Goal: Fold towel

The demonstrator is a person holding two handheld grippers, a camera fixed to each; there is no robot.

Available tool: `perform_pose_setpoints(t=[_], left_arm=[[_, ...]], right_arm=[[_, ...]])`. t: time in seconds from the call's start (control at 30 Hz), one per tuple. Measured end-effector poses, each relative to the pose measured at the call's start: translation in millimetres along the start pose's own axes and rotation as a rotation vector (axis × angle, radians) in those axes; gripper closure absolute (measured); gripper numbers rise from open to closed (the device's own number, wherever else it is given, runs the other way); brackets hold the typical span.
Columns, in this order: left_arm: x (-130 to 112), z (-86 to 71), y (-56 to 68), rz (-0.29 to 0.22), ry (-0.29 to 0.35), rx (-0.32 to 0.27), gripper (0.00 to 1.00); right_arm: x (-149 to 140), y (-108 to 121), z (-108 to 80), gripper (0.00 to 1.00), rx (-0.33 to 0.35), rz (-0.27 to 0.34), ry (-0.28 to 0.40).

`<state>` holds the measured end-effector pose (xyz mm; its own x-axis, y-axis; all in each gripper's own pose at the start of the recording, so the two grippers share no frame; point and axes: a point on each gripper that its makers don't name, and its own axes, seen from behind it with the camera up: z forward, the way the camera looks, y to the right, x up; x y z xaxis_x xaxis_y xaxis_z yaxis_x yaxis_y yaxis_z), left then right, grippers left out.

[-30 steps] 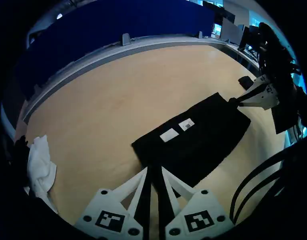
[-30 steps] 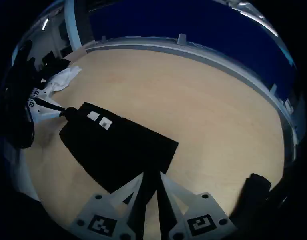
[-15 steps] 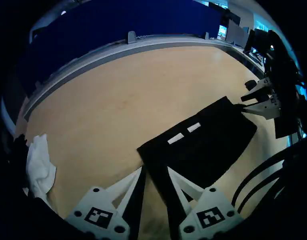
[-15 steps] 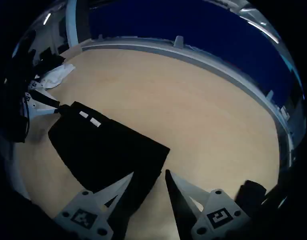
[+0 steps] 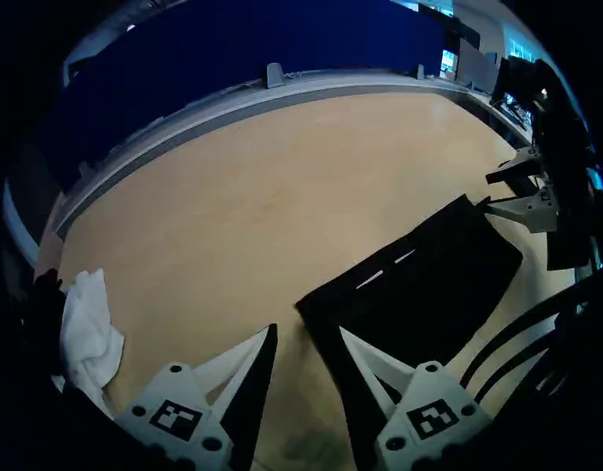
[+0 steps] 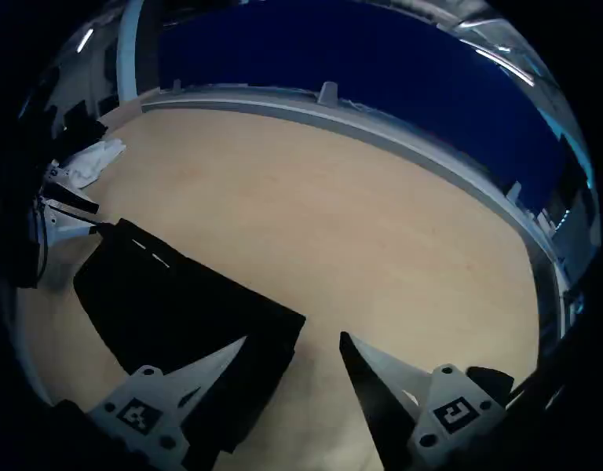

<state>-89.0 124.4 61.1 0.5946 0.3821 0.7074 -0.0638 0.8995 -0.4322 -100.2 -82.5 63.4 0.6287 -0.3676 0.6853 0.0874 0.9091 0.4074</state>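
A black towel (image 5: 427,282) lies folded flat on the wooden table (image 5: 246,196), with two small white labels near one edge. My left gripper (image 5: 305,330) is open, its fingers straddling the towel's near corner just above it. In the left gripper view, my right gripper (image 5: 490,192) stands open at the towel's far corner. In the right gripper view, the towel (image 6: 168,306) lies at lower left. My right gripper (image 6: 292,339) is open beside its near corner, and the left gripper (image 6: 97,218) stands open at the far corner. Nothing is held.
A crumpled white cloth (image 5: 85,337) lies near the table's edge, also seen as the white cloth (image 6: 93,161) at far left. A grey rail and blue partition (image 5: 223,47) border the table's back. A small black object (image 6: 490,381) sits low right. Dark cables (image 5: 506,345) hang near the towel.
Both grippers have opened and let go of the towel's corners, then drawn back a little. The towel now lies flat on the table.
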Motion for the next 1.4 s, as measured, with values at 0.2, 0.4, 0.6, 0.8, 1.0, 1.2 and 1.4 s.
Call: perform_pose_setpoints(t=[0.2, 0.4, 0.6, 0.8, 1.0, 1.2, 1.4], left_arm=[[0, -2.0, -8.7, -0.015, 0.006, 0.017, 0.15], [-2, -7.1, -12.3, -0.024, 0.009, 0.026, 0.10], [-8, -15.0, -15.0, -0.038, 0.014, 0.027, 0.07], [-17, -25.8, -17.5, -0.070, 0.020, 0.030, 0.07], [-31, -41.1, -18.1, -0.110, 0.023, 0.036, 0.07], [-51, -58.0, -14.6, -0.129, 0.023, 0.048, 0.07], [-70, -74.5, -9.4, -0.125, 0.022, 0.058, 0.07]], right_arm=[[5, 5, -3.3, 0.00, -0.011, 0.020, 0.019], [2, 3, -6.8, 0.00, -0.002, 0.029, 0.020], [-2, 0, -14.3, 0.00, 0.005, 0.026, 0.021], [-5, -3, -26.4, 0.00, 0.007, 0.024, 0.027], [-10, -7, -42.9, 0.00, 0.014, 0.024, 0.039], [-21, -15, -59.2, 0.00, 0.028, 0.036, 0.046], [-33, -23, -74.9, 0.00, 0.038, 0.039, 0.044]])
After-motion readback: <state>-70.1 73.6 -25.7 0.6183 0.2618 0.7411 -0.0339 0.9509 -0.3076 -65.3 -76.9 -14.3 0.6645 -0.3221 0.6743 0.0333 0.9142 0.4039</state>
